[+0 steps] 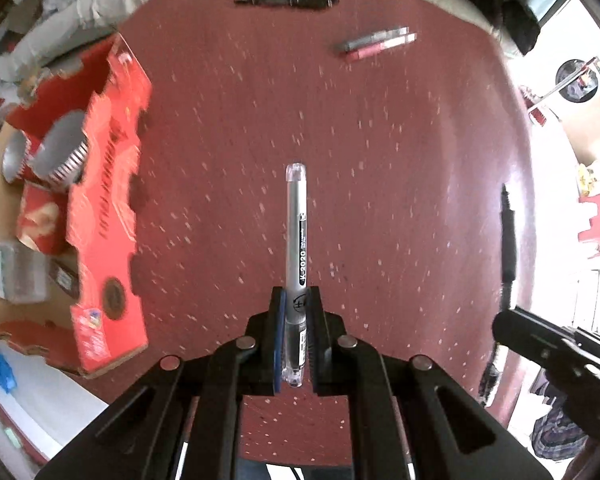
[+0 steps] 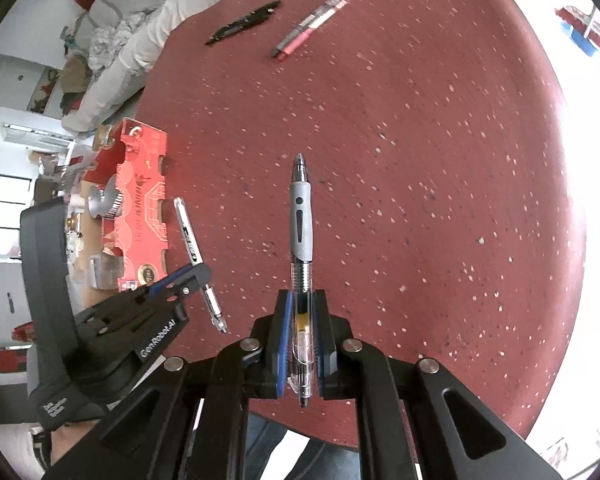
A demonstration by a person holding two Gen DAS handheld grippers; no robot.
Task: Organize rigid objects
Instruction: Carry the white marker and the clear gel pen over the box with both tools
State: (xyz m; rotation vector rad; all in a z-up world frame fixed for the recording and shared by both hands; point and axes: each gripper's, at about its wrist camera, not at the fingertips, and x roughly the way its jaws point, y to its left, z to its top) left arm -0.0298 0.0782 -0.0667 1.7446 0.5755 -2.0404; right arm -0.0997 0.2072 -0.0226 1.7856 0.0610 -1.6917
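Note:
My left gripper point(image 1: 296, 300) is shut on a silver K-2020 pen point(image 1: 296, 232) with a clear cap and holds it above the red speckled table point(image 1: 380, 200), pointing forward. It also shows in the right wrist view point(image 2: 188, 276) with the silver pen point(image 2: 192, 236). My right gripper point(image 2: 302, 300) is shut on a grey-grip clear pen point(image 2: 302, 220), tip forward, above the table point(image 2: 420, 160). A black pen point(image 1: 286, 0) and a pink and grey pen pair point(image 1: 376, 42) lie at the table's far side. They also show in the right wrist view point(image 2: 244, 22) point(image 2: 310, 26).
A red cardboard box point(image 1: 104, 208) with foil cups point(image 1: 60, 152) stands at the table's left edge, also in the right wrist view point(image 2: 142, 204). A dark pen point(image 1: 508, 240) lies near the right edge. A sofa sits beyond the table.

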